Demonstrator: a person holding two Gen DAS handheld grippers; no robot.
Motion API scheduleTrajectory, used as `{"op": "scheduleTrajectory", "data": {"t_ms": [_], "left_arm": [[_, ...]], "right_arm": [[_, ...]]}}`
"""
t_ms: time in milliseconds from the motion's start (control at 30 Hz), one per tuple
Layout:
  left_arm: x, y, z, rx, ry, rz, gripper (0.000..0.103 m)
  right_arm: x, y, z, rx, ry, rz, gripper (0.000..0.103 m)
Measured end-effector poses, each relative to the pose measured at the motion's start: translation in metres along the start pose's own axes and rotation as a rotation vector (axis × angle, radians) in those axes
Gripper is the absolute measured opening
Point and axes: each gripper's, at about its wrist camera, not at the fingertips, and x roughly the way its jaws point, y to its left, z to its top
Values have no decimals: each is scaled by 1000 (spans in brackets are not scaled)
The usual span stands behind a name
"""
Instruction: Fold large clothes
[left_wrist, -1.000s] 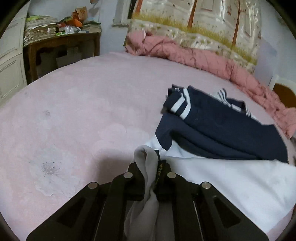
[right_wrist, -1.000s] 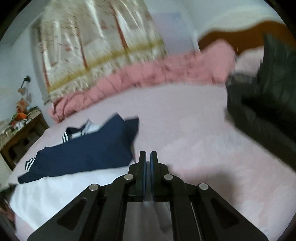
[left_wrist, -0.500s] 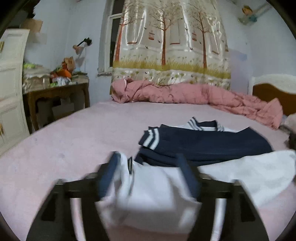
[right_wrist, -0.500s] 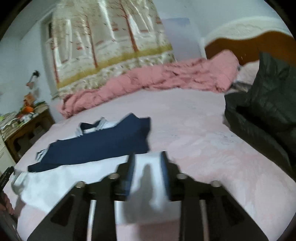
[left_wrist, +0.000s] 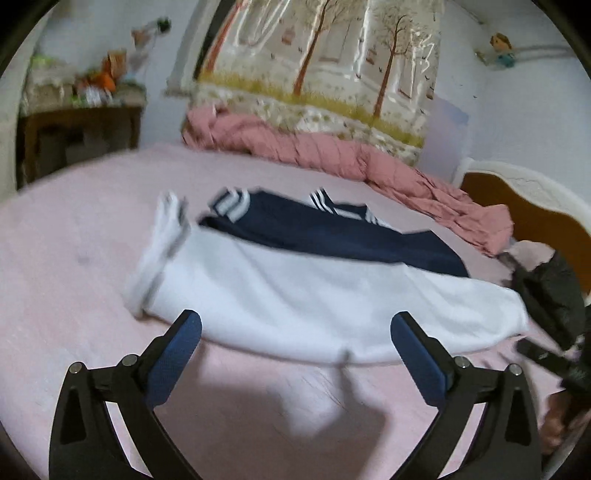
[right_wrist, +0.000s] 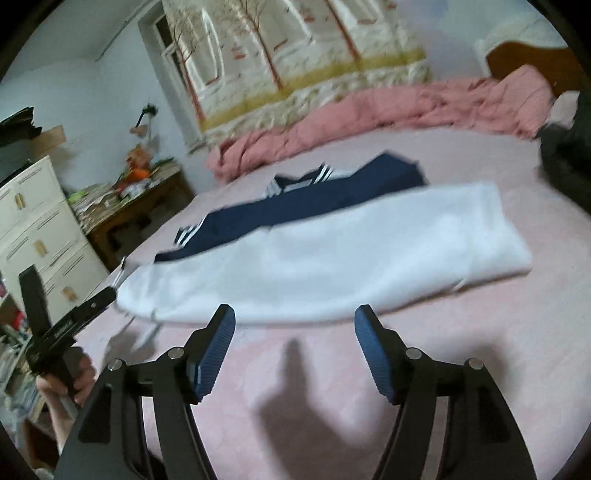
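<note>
A large navy and white garment lies folded lengthwise on the pink bed. Its white part (left_wrist: 303, 291) is nearest me and its navy part (left_wrist: 325, 236) with white-striped cuffs lies behind. It also shows in the right wrist view, white part (right_wrist: 332, 258) and navy part (right_wrist: 295, 206). My left gripper (left_wrist: 295, 332) is open and empty, just short of the white edge. My right gripper (right_wrist: 294, 328) is open and empty, also just short of that edge. The left gripper's body (right_wrist: 62, 332) shows at the left of the right wrist view.
A crumpled pink quilt (left_wrist: 351, 162) lies along the far side of the bed. A black jacket (left_wrist: 554, 295) lies at the right by the wooden headboard (left_wrist: 524, 199). A cluttered wooden table (right_wrist: 140, 199) and a white drawer cabinet (right_wrist: 40, 229) stand to the left.
Both grippers opened and let go of the white cloth, then drew back from it. The garment now lies flat on the bed.
</note>
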Motion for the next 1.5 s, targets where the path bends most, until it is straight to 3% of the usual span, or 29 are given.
{"op": "scheduleTrajectory", "data": {"t_ms": [133,233,467,900,967,1033,1067,1100,1133,1200,1333,1500], "left_arm": [[18,7,-8,-74,121,-65,102],[31,18,-14,-160,167,-82,102],[46,3,-10,-82,188,-27,102],[81,19,17,-102,247,-43,99],[81,18,18,-100,241,-39,88],[81,21,20,-93,218,19,41],[81,25,22,-106,211,8,31],[78,28,21,-140,192,-17,27],[75,30,21,-148,176,-26,24],[68,25,19,-123,148,-23,22],[41,17,11,-85,94,-12,20],[-4,34,-9,-175,62,-74,20]], "right_arm": [[19,-4,-5,20,74,-28,70],[31,-6,-7,30,105,-67,70],[52,-4,3,14,118,-187,70],[71,-10,23,95,117,-223,71],[75,-11,25,106,107,-238,71],[78,-13,27,118,99,-248,68],[79,-13,28,122,91,-264,61],[79,-14,29,124,85,-273,42],[77,-15,29,130,73,-260,26],[69,-18,29,145,30,-227,16],[43,-4,20,65,-59,-228,13],[2,10,-11,-18,-86,-193,13]]}}
